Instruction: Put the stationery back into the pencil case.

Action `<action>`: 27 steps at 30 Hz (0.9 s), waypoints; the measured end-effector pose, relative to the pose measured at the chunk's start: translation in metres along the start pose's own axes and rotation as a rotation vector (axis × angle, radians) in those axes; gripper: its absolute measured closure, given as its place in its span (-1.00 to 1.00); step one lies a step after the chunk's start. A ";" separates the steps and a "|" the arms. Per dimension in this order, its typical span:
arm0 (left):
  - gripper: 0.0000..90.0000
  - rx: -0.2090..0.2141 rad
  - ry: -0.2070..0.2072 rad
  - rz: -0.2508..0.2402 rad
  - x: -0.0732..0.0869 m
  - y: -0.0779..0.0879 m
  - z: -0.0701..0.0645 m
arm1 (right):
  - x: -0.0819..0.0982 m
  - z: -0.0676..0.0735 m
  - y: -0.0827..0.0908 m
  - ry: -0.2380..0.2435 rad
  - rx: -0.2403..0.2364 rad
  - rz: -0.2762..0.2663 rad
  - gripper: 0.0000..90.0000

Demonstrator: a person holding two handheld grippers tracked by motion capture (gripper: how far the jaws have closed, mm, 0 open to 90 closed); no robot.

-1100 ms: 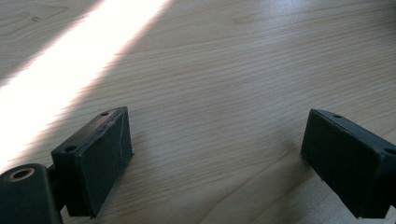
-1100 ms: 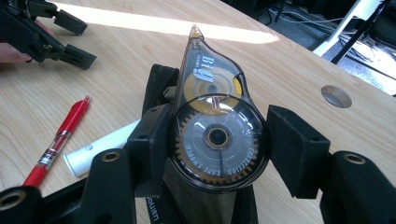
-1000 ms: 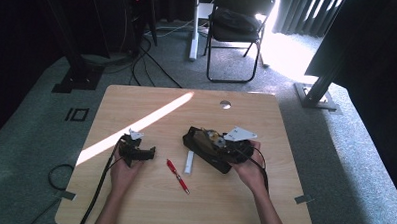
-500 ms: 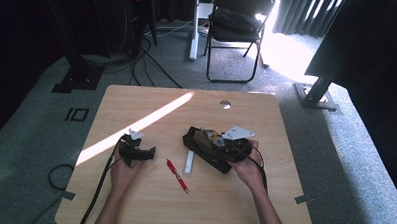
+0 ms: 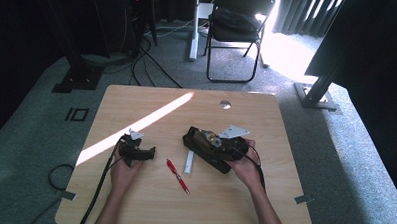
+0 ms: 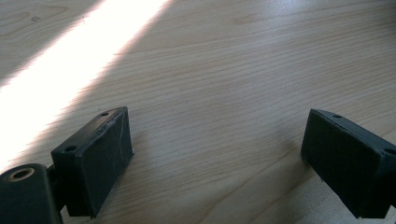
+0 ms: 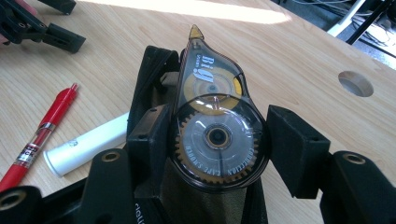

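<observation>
The right gripper [image 7: 219, 144] clamps the correction tape dispenser [image 7: 215, 121] above the open black pouch [image 7: 152, 88], apparently for packing, while the left gripper [image 6: 219, 158] rests wide open, empty.

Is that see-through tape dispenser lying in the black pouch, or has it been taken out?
Partly in. The tape dispenser lies on the open black pouch, its wide end between the jaws of the right hand-held gripper, its tip pointing away.

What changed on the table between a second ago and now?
Nothing visibly changed. The right gripper stays closed on the correction tape dispenser above the black pouch. The left gripper rests open on the table. Red pen and white tube lie where they were.
</observation>
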State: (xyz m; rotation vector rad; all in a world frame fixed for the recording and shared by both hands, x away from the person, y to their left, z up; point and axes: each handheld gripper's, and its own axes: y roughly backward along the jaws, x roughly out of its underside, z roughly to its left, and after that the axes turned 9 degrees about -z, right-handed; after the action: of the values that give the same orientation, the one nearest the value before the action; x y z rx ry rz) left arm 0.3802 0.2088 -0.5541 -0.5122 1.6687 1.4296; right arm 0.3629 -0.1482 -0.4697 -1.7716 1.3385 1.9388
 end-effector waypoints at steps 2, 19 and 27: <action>-0.80 0.000 0.000 0.000 0.000 0.000 0.000 | 0.001 0.000 -0.001 -0.001 -0.001 0.007 -0.07; -0.80 0.000 0.000 0.000 0.000 0.000 0.000 | 0.006 0.001 -0.011 0.002 -0.014 0.048 -0.07; -0.80 0.000 0.000 0.000 0.000 0.000 0.000 | 0.006 0.001 -0.012 0.003 -0.028 0.065 -0.08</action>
State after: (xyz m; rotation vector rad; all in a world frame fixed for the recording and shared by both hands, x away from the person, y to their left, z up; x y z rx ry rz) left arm 0.3802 0.2088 -0.5541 -0.5122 1.6687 1.4296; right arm 0.3688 -0.1434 -0.4804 -1.7650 1.3929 1.9987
